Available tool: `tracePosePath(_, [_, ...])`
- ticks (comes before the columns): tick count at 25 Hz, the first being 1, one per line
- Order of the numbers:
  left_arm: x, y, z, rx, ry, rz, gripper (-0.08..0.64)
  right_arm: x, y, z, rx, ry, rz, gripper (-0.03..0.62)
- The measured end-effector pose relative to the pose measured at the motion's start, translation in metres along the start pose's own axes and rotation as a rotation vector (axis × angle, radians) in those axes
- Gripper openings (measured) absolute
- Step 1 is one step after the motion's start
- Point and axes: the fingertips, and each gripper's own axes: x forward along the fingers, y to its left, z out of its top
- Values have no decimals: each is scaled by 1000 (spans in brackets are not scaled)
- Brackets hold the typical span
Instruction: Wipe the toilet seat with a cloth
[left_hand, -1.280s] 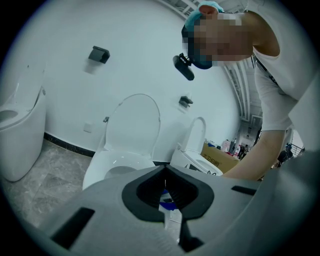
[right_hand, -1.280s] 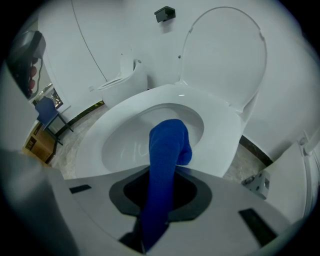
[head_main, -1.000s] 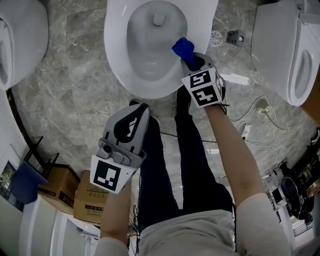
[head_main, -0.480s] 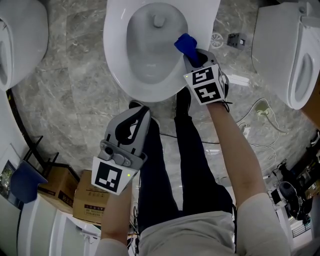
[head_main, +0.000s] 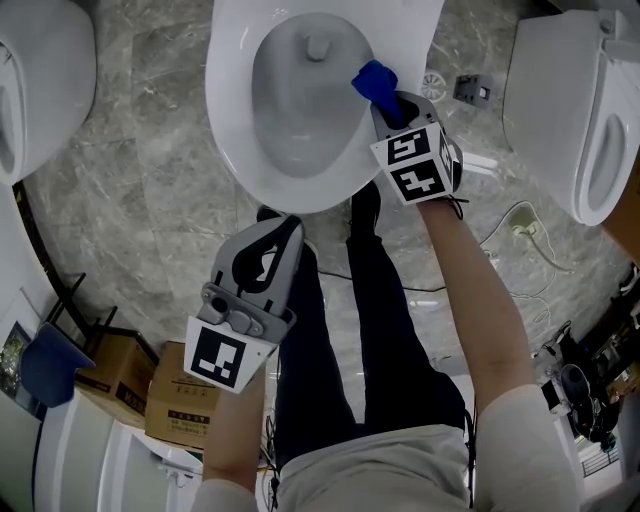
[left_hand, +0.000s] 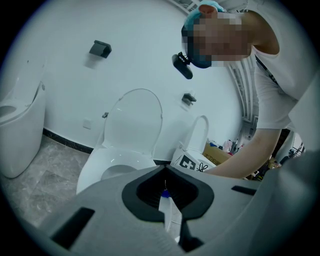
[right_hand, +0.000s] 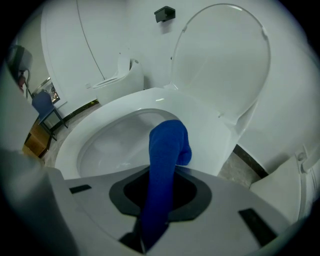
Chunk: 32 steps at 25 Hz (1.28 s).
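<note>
Two grippers are shown in the head view. The left gripper (head_main: 279, 230) is held low over the person's dark-trousered leg (head_main: 300, 350), well apart from the toilet seat (head_main: 228, 120), with its tips directed towards the bowl. The right gripper (head_main: 388, 104) is held at the right side of the seat, and a blue cloth (head_main: 373, 80) projects from its tips onto the rim. Grey marbled floor (head_main: 150, 170) surrounds the toilet, and cardboard boxes (head_main: 165, 400) are stacked at lower left.

In the left gripper view, the fingers are pressed together at their tips and nothing is held between them. The white toilet and its raised lid (left_hand: 134, 120) are seen ahead, with the right gripper's marker cube beside them.

In the right gripper view, the cloth is pinched between the fingers. Its free end is bunched against the seat rim on the near right side, next to the bowl opening. The lid stands upright behind.
</note>
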Motion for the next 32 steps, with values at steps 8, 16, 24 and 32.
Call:
tracePosePath(8, [9,5,2,-3,-3,3,8,8,-21,12,-47,-2,-16,63])
tracePosePath(16, [17,7,3,-7,3,5,9,15,-44,27,-120,-12,-31,63])
tracePosePath(24, [24,10,4,-11,6,0,8,20,-62,43,-160,-22,-39,63])
tracePosePath(32, [25,16,6,-7,4,-2,9,27,-74,56,-142,-25,-35,63])
